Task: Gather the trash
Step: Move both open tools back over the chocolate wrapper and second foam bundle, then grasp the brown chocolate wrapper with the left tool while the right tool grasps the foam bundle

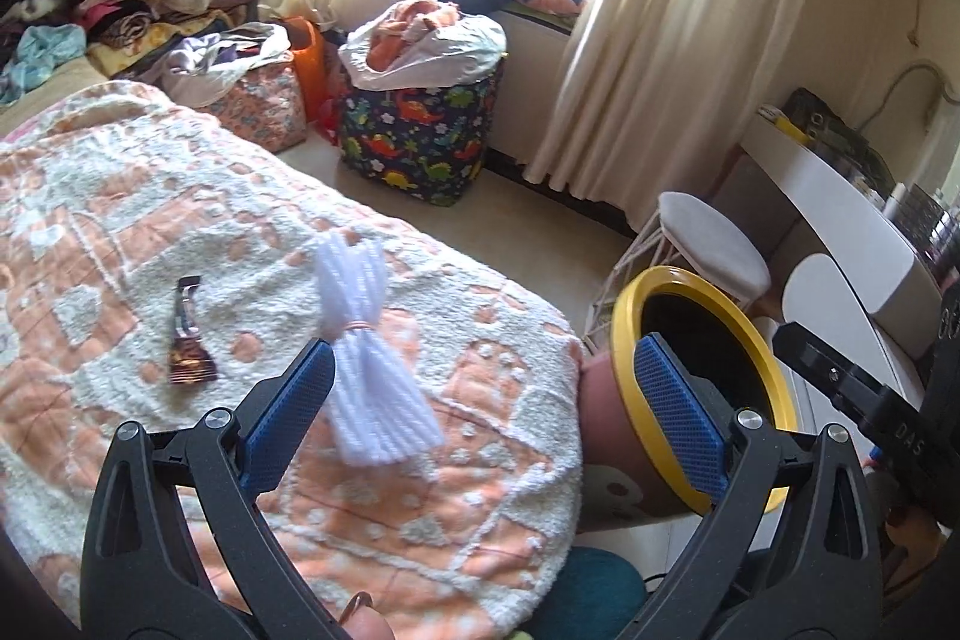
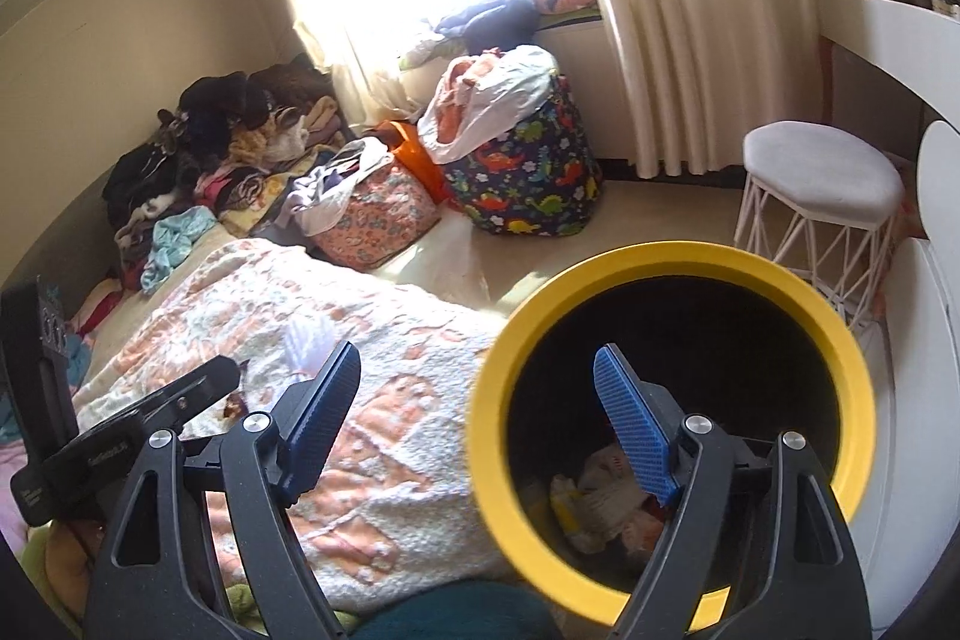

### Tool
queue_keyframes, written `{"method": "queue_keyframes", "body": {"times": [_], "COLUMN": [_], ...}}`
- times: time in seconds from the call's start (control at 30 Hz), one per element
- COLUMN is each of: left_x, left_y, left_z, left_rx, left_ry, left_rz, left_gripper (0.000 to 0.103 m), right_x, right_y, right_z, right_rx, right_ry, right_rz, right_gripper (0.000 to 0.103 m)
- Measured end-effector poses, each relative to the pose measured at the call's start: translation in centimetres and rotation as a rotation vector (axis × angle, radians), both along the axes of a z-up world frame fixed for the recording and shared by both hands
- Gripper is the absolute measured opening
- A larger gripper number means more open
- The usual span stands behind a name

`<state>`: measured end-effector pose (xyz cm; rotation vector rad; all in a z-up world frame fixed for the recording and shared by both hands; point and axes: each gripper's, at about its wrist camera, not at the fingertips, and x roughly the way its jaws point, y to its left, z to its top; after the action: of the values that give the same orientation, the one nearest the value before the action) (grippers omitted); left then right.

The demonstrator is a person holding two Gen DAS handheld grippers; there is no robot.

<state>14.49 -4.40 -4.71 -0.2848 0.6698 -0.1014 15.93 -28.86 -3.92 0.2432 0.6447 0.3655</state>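
A white bundle of thin strands (image 1: 372,358), tied with a pink band, lies on the orange-and-white blanket (image 1: 150,220). My left gripper (image 1: 486,343) hovers over it, open wide, with its left pad (image 1: 288,412) beside the bundle. A small brown wrapper (image 1: 189,340) lies further left on the blanket. The yellow-rimmed trash bin (image 2: 672,274) stands just off the bed's edge with crumpled paper trash (image 2: 600,496) inside. My right gripper (image 2: 477,347) is open over the bin's rim, its right pad (image 2: 636,430) in front of the opening and nothing between the pads.
A white wire stool (image 2: 822,178) stands beyond the bin, with a white desk (image 1: 840,208) to the right. A dinosaur-print bag (image 2: 528,178) and a floral bag (image 2: 378,214), both full of laundry, sit by the curtain. Heaped clothes (image 2: 210,148) fill the far left corner.
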Motion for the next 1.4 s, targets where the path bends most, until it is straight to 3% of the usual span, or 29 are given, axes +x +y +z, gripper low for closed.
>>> {"method": "queue_keyframes", "body": {"times": [0.33,0.9,1.03,1.23,1.3,1.4], "left_x": [-0.5,-0.3,0.2,1.7,2.2,2.7], "left_y": [5.9,13.2,13.9,13.9,13.7,13.6], "left_z": [-1.2,-5.4,-6.4,-7.7,-8.0,-8.6], "left_rx": [-0.027,-0.121,-0.141,-0.156,-0.150,-0.144], "left_ry": [0.028,0.097,0.118,0.153,0.159,0.170], "left_rz": [0.136,0.293,0.304,0.298,0.295,0.294], "left_gripper": [0.092,0.092,0.080,0.061,0.055,0.049], "right_x": [-0.6,1.5,2.4,4.0,4.2,4.0], "right_y": [6.4,15.7,17.2,18.3,18.6,18.8], "right_z": [-0.6,-4.6,-5.8,-7.8,-8.3,-8.5], "right_rx": [-0.029,-0.101,-0.105,-0.083,-0.075,-0.059], "right_ry": [0.006,0.143,0.182,0.257,0.272,0.275], "right_rz": [0.126,0.321,0.340,0.357,0.372,0.387], "right_gripper": [0.078,0.078,0.077,0.059,0.042,0.028]}}
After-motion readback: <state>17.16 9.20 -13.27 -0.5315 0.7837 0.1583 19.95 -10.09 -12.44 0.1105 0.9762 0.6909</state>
